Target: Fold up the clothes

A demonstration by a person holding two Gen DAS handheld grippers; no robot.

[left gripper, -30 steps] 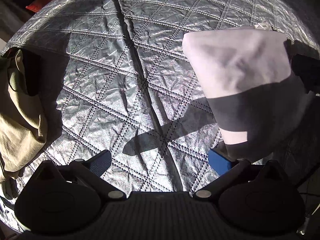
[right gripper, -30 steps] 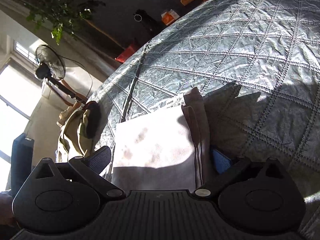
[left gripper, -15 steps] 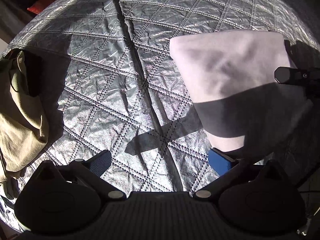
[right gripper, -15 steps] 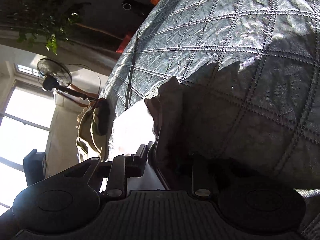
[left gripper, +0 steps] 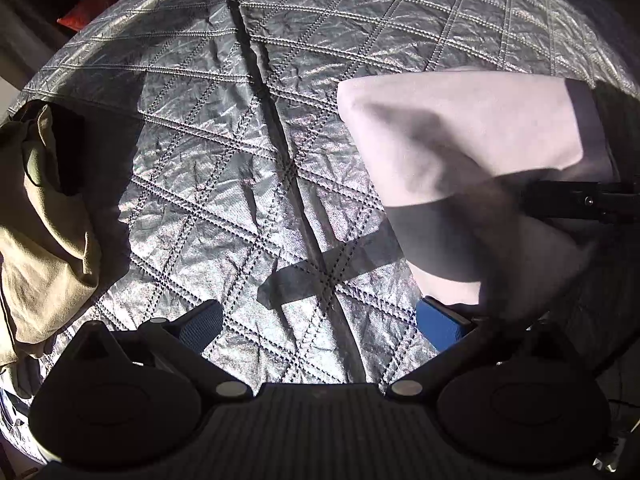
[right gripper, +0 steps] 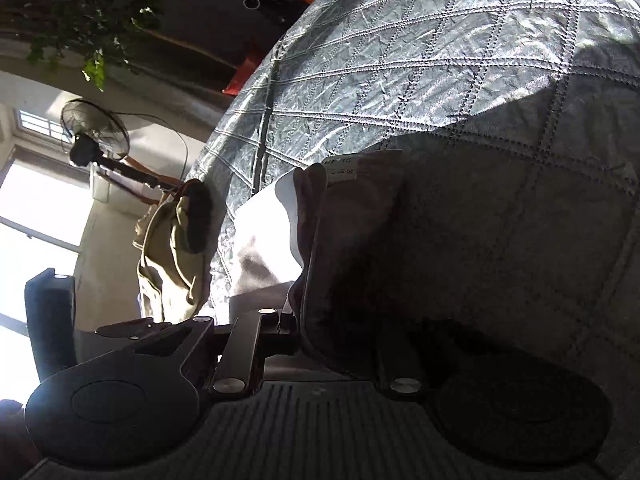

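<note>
Left wrist view: the left gripper (left gripper: pixel 320 320) stands wide with nothing between its 2 fingers, pointing steeply down at the silver quilted cover (left gripper: pixel 224 168). The pale folded garment (left gripper: pixel 452 148) lies ahead and to its right, its near corner just over the blue pad of the right-hand finger. The right gripper (left gripper: pixel 576 200) enters from the far right edge, pinching that garment's edge. A tan garment (left gripper: pixel 44 240) sits bunched well off to the left.

Right wrist view: the right gripper (right gripper: pixel 296 320) has just been closing, and its jaws now stand narrow on the garment's thick brown-shaded edge (right gripper: pixel 344 264). To do this step well, I judge the pinch should catch every layer of that edge before it is lifted, and the free left gripper should steady or take the near corner so the fold stays square.

Only this view shows the white label (right gripper: pixel 340 166) at the far end of the edge, plus the standing fan (right gripper: pixel 94 132) and plant (right gripper: pixel 80 12) beyond the cover. Only the left view shows the garment's broad sunlit face and the left gripper's empty jaws.
</note>
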